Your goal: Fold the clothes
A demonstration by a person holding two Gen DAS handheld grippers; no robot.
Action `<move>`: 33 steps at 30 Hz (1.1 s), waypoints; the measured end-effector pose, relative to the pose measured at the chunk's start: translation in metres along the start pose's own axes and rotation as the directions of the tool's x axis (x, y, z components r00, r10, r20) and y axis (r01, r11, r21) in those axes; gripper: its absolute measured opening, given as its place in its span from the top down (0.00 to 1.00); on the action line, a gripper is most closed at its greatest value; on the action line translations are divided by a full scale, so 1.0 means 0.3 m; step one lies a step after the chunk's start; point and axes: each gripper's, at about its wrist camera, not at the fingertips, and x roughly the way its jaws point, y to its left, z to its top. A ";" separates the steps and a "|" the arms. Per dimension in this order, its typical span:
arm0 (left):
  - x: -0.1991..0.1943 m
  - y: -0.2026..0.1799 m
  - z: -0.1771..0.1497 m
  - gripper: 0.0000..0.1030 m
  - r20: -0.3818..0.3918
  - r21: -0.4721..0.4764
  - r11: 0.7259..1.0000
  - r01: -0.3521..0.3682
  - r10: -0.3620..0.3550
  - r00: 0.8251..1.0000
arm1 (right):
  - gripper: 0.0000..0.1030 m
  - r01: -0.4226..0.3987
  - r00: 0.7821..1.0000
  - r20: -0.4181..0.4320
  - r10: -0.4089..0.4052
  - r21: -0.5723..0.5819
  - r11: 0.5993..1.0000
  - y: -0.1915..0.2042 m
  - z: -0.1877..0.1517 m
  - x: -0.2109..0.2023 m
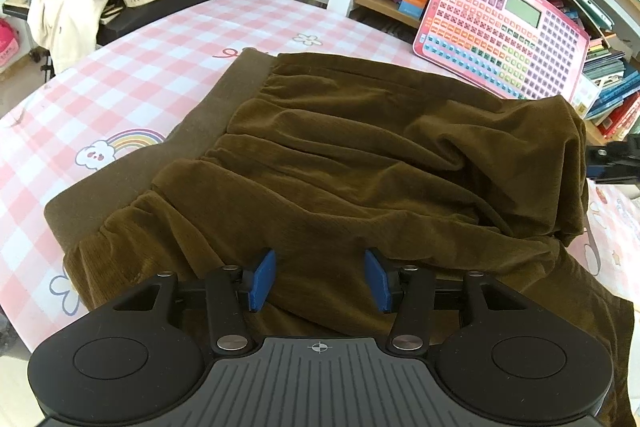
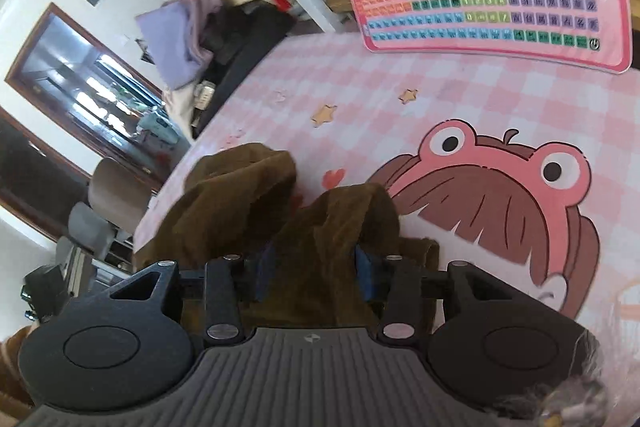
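Clearly the brown corduroy garment (image 1: 360, 155) fills the middle of the left wrist view, lying on the pink checked tablecloth (image 1: 132, 75). Its plain waistband (image 1: 168, 151) runs as a diagonal strip from lower left up toward the upper middle of the frame. From that band the cloth stretches rightward and rises into a bunched hump at the right edge, where a bit of the other tool shows.

The left gripper (image 1: 320, 279) sits at the bottom centre with its blue pads spread apart. They hover at the garment's near edge with cloth showing between them, pinching nothing.

In the right wrist view, the right gripper (image 2: 316, 271) at lower centre has a thick wad of the same brown cloth (image 2: 320, 227) between its pads, which appear pressed onto it. The lifted fabric stands up over the frog-hat cartoon print (image 2: 500, 195) on the tablecloth.

So the long axis runs from the waistband toward the lifted end. The right hand holds that raised end, and the waistband lies away from it, toward the left of the left wrist view. I judge a fold would carry the held end along that axis toward the band. Whether an earlier fold already lies in the cloth cannot be told.

A pink button board (image 1: 500, 23) leans at the upper right.
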 end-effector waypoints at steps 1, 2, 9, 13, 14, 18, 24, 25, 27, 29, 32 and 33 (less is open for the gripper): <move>0.000 -0.001 0.001 0.52 -0.001 0.001 1.000 -0.002 0.002 1.000 | 0.61 -0.003 1.000 -0.006 0.003 0.009 1.000 -0.010 0.006 0.018; 0.000 -0.003 0.001 0.52 -0.002 0.002 1.000 -0.004 0.004 1.000 | 0.60 -0.005 1.000 -0.013 0.005 0.018 1.000 -0.020 0.012 0.035; 0.000 -0.003 0.005 0.52 -0.012 0.005 1.000 -0.002 0.002 1.000 | 0.92 -0.093 0.995 0.039 0.090 0.104 0.990 -0.050 0.009 0.040; 0.001 0.007 0.012 0.52 -0.022 0.003 1.000 0.016 -0.016 1.000 | 0.96 -0.149 0.982 0.130 0.137 0.085 0.985 0.009 -0.030 -0.103; 0.001 0.010 0.013 0.52 -0.023 -0.002 1.000 0.022 -0.022 0.999 | 0.96 -0.179 0.972 0.163 0.168 0.060 0.982 0.039 -0.048 -0.161; 0.001 0.016 0.010 0.52 -0.020 -0.014 0.999 0.030 -0.030 0.999 | 0.97 -0.378 0.855 0.368 0.366 -0.039 0.925 0.159 -0.116 -0.414; 0.003 0.010 0.012 0.52 -0.022 -0.007 1.000 0.023 -0.023 0.999 | 0.97 -0.067 0.845 0.533 -0.046 0.190 0.979 0.039 -0.092 -0.472; 0.003 0.009 0.012 0.52 -0.023 -0.005 1.000 0.021 -0.021 1.000 | 0.96 0.022 0.854 0.500 -0.142 0.239 0.971 0.004 -0.078 -0.447; 0.003 0.006 0.012 0.52 -0.026 0.001 1.000 0.017 -0.017 1.000 | 0.92 0.200 0.846 0.419 -0.329 0.323 0.925 -0.066 -0.049 -0.399; 0.004 0.002 0.013 0.52 -0.030 0.009 1.000 0.011 -0.011 0.999 | 0.91 0.372 0.802 0.322 -0.503 0.389 0.842 -0.136 -0.021 -0.350; 0.004 0.002 0.012 0.52 -0.026 0.005 1.000 0.007 -0.007 1.000 | 0.61 0.481 0.752 0.260 -0.606 0.413 0.773 -0.176 -0.028 -0.343; 0.004 0.002 0.010 0.52 -0.023 0.004 1.000 0.005 -0.005 1.000 | 0.61 0.479 0.746 0.270 -0.608 0.416 0.773 -0.171 -0.051 -0.360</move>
